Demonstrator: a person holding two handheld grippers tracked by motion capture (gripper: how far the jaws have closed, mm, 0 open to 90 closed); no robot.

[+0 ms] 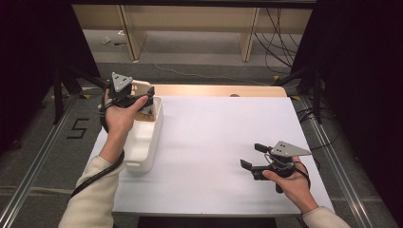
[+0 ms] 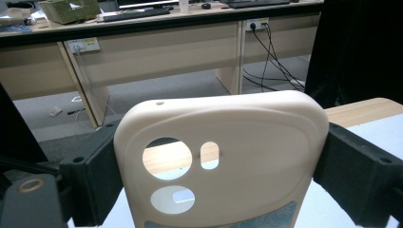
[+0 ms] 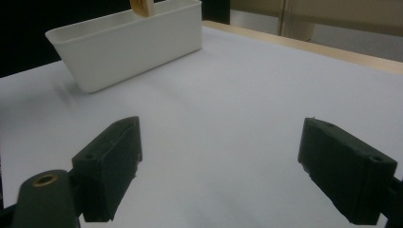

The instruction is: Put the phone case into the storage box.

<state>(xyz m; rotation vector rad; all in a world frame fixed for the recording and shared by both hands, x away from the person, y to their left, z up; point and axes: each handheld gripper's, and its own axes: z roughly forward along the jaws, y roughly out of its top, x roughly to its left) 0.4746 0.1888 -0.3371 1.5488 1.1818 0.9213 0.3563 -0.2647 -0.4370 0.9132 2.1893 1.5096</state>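
A cream phone case (image 2: 247, 142) with round camera cut-outs stands upright between the two black jaws of my left gripper (image 2: 223, 178), which is shut on its side edges. In the high view that gripper (image 1: 142, 96) holds the case (image 1: 140, 87) over the far end of a white oblong bin (image 1: 142, 142) at the table's left. The case's lower, patterned part reaches down to the bin's rim. My right gripper (image 1: 252, 156) hovers low over the white table (image 1: 214, 133) at the front right, its jaws wide open with nothing between them. The right gripper view shows the same open gripper (image 3: 228, 171).
The right gripper view has the bin (image 3: 128, 47) at its far left, with the case (image 3: 142, 7) poking up behind the rim. A wooden strip (image 1: 218, 90) runs along the table's far edge. Beyond it are desk legs and floor cables (image 1: 280, 42).
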